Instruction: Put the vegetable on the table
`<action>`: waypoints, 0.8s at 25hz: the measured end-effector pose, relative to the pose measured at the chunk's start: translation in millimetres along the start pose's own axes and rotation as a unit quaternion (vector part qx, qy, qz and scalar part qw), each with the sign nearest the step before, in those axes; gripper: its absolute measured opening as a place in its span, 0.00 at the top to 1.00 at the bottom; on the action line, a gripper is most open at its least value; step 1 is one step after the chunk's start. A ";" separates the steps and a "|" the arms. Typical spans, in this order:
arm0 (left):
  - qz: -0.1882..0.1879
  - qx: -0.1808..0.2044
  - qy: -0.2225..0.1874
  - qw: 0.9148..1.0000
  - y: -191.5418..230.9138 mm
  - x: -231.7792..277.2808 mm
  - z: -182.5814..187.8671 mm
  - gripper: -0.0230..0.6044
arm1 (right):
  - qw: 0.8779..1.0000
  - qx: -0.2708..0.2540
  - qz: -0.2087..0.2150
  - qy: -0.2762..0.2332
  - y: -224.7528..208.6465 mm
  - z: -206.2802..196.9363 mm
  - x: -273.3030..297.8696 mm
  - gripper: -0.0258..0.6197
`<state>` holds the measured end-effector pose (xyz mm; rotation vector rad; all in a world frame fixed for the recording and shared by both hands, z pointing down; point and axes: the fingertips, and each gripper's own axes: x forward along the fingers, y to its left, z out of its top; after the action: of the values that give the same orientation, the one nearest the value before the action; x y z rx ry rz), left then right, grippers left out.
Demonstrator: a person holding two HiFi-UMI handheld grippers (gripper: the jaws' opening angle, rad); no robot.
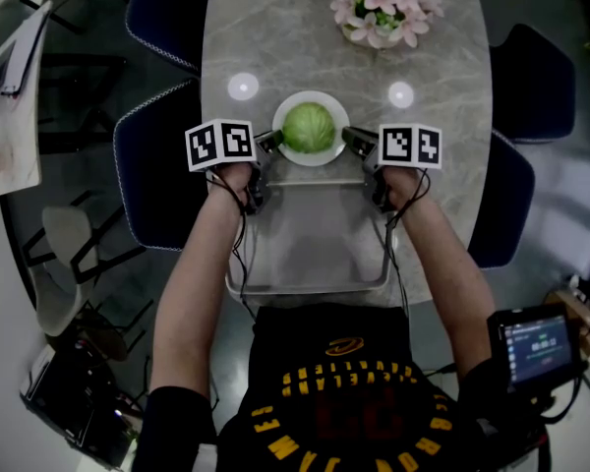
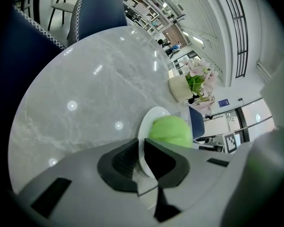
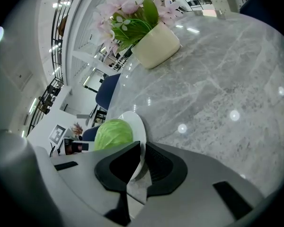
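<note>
Head view: I am carrying the plate (image 1: 313, 160) with the cabbage (image 1: 308, 128) at the worktop's (image 1: 305, 37) near edge. Left gripper view: my left gripper (image 2: 141, 148) is pinching the rim. Right gripper view: my right gripper (image 3: 143, 150) is pinching it too. I judge the loose, round cabbage could roll, so the stiff rim is the better hold.

Black shirt (image 1: 326, 364) with yellow lettering, black cables (image 1: 242, 254), grey black-padded left tool (image 2: 141, 146) and right tool (image 3: 142, 148)

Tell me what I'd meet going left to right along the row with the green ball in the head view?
left tool → cabbage sitting on its white plate → right tool
</note>
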<state>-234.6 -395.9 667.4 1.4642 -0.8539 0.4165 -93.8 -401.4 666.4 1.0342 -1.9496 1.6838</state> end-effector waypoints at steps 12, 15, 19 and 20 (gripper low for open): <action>0.029 0.017 -0.002 0.999 5.3 4.1 1.3 0.89 | 0.999 -0.025 -0.032 -0.019 -8.8 3.0 -0.2 0.91; 0.054 0.036 -0.011 0.998 11.0 2.9 5.9 0.88 | 0.999 -0.027 -0.038 -0.027 -12.7 6.5 -3.4 0.91; 0.069 0.035 -0.041 0.996 20.4 -7.6 17.3 0.88 | 0.998 -0.037 -0.038 -0.044 -9.5 14.0 -8.6 0.91; 0.068 0.034 -0.049 0.996 19.5 -11.4 18.4 0.88 | 0.997 -0.043 -0.038 -0.048 -7.3 14.1 -10.9 0.91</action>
<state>-260.6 -408.7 670.7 1.5041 -1.0289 0.4824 -78.7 -411.9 660.8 1.1600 -1.9977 1.5220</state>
